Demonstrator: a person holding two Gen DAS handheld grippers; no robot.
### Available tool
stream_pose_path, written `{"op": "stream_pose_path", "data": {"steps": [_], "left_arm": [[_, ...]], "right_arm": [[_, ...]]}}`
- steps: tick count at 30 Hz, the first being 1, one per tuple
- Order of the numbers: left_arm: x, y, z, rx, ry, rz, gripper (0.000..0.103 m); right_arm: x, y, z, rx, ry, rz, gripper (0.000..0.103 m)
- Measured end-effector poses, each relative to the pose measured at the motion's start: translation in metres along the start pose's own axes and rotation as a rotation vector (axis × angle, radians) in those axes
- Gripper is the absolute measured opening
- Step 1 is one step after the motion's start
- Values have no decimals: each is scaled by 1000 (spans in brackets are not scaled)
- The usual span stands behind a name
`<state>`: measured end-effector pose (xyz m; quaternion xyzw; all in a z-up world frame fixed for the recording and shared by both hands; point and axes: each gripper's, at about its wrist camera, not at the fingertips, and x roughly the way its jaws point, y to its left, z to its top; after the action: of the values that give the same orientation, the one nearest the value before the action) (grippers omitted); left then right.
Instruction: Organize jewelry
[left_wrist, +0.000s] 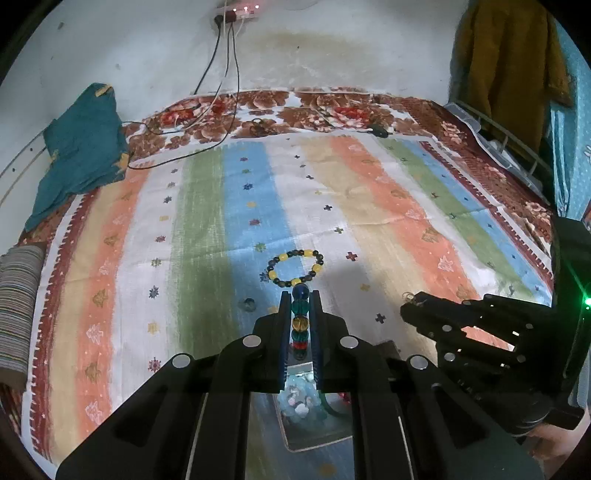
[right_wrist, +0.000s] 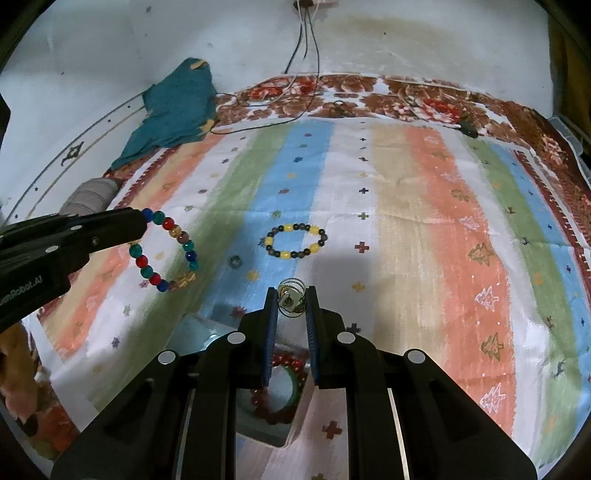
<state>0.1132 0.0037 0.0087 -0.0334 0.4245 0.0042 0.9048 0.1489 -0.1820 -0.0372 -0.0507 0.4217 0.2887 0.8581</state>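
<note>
the left hand-held gripper (left_wrist: 300, 295) is clamped on the multicolour bead bracelet (right_wrist: 166, 251); the right hand-held gripper (right_wrist: 291, 295) pinches a wire spiral ring (right_wrist: 291, 297). both hang above the open box (right_wrist: 273, 402), just nearer than the yellow-and-dark bracelet (right_wrist: 295, 240) on the bed.

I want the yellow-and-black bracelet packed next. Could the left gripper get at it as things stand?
Probably not yet. The yellow-and-black bracelet lies in the open on the striped cloth, just ahead of the left gripper, with nothing between them, but that gripper is already shut on the multicoloured bead bracelet.
</note>
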Motion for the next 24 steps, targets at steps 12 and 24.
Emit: {"op": "stream_pose_path", "data": {"steps": [12, 24], "left_arm": [[-17, -9, -15, -10, -5, -17, 9], [-22, -14, -38, -32, 31, -24, 9]], "right_arm": [[-9, 12, -17, -12, 18, 39, 16], [-14, 20, -31, -10, 42, 70, 16]]}}
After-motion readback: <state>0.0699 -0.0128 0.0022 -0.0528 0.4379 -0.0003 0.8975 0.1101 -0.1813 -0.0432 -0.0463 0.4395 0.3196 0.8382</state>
